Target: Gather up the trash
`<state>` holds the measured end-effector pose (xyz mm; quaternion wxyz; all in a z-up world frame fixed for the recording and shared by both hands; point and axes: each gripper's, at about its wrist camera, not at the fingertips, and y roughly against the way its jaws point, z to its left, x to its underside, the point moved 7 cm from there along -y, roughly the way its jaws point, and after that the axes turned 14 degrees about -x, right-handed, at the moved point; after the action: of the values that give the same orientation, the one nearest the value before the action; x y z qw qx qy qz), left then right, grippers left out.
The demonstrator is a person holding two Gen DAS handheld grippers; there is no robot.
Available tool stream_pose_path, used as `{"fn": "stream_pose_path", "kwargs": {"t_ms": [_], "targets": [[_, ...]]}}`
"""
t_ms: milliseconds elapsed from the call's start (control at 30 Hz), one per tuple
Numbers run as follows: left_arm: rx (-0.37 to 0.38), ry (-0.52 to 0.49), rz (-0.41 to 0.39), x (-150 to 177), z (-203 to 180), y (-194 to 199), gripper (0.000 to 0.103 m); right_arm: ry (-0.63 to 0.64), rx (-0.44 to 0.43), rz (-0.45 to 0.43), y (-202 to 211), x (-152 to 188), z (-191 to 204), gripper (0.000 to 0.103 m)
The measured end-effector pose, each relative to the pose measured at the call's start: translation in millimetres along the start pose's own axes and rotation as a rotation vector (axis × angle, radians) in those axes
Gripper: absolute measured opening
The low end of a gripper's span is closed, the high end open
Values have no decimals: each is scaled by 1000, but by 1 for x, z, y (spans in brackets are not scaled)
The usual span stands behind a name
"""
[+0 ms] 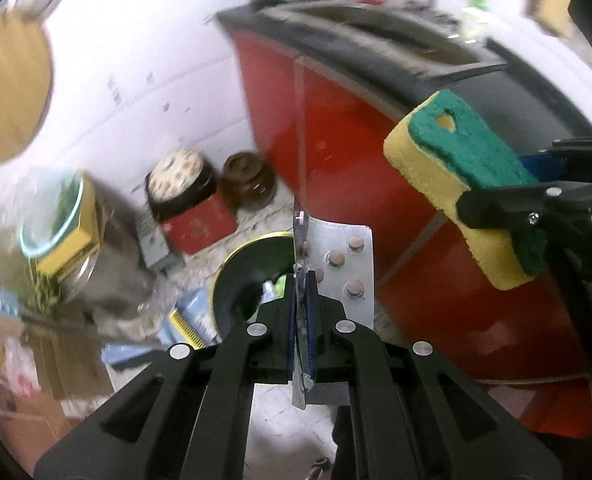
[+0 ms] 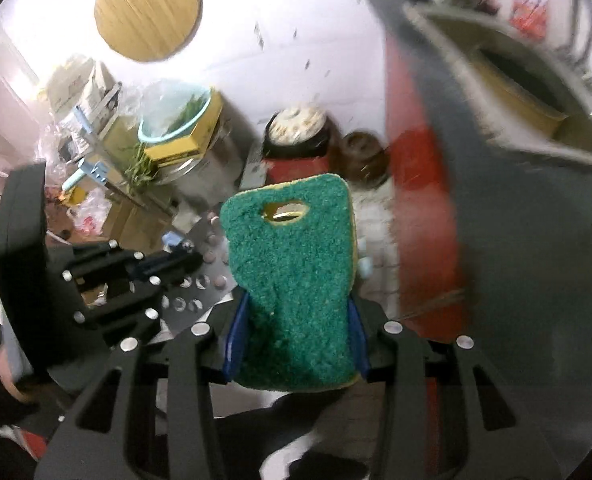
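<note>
My left gripper is shut on a silver pill blister pack, held above a black trash bin with a yellow rim on the floor. My right gripper is shut on a yellow sponge with a green scouring face. The sponge also shows in the left wrist view, up and to the right of the blister pack, with the right gripper on it. In the right wrist view the left gripper and blister pack sit to the left of the sponge.
A red cabinet with a dark counter and a sink stands on the right. Jars and a brown pot stand by the white wall. A bucket with greens, boxes and bags crowd the left floor.
</note>
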<state>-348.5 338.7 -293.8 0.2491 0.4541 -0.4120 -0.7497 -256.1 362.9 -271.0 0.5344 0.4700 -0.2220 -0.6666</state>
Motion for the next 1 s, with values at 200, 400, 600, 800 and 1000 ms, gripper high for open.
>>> {"fn": "stream_pose_path", "kwargs": {"t_ms": [200,400,600,800,1000], "targets": [[-11,79,69,19,22,-58,4,-41,-25,94,-78,-14,-14,45],[10,115,103,19,29,-93,14,-71,-24,134,-113,-23,-22,76],[-23,130,86,20,37,-96,81,-77,-33,128,-108,-23,-25,80],[-31,84,72,13,32,-73,89,-83,-11,90,-65,-9,-21,88],[17,32,84,-17,2,-14,93,-105,60,9,41,18,-23,96]]}}
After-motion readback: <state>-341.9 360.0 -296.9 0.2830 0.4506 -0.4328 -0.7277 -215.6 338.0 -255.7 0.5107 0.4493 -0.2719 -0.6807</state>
